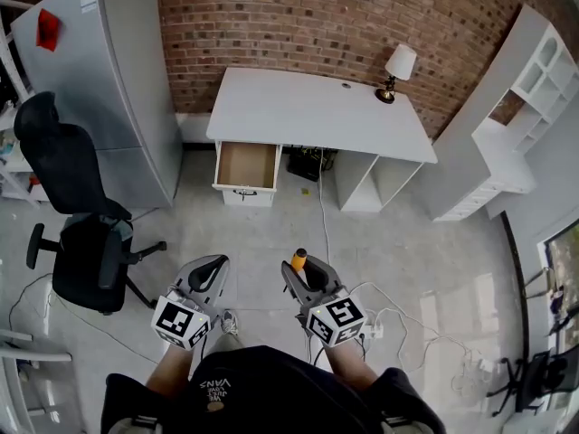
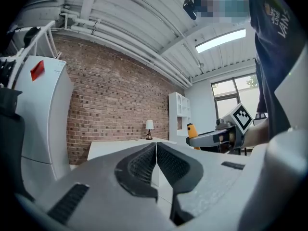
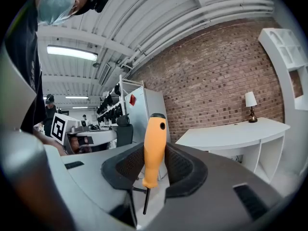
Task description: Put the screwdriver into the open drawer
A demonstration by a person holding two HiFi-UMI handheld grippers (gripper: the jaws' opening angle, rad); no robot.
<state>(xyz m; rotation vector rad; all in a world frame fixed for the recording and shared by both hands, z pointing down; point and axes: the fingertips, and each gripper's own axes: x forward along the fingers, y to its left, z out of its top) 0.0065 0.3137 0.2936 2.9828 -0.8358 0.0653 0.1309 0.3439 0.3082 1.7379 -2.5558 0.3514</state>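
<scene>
One tool, the screwdriver (image 3: 154,143), stands upright in the right gripper (image 3: 155,163), clamped by its orange handle. The left gripper (image 2: 156,160) is closed and empty. The drawer (image 1: 246,165) lies open, well ahead of both. Advise: hold firm, carry forward, release inside.

From where I stand, the person wears a black short-sleeved T-shirt (image 1: 262,391) with white lettering across the chest. One light-coloured shoe (image 1: 231,322) shows below it. A small black camera (image 3: 97,0) is strapped to the head. The left gripper (image 1: 210,269) and right gripper (image 1: 306,271) are a matching pair: smooth, rounded pale grey shells with dark slotted vents along the flanks. Their pads (image 2: 144,165) are black rubber, moulded in a fine ribbed grid. Behind each set of jaws sits a white cube (image 1: 181,322) printed with bold black square markers.
</scene>
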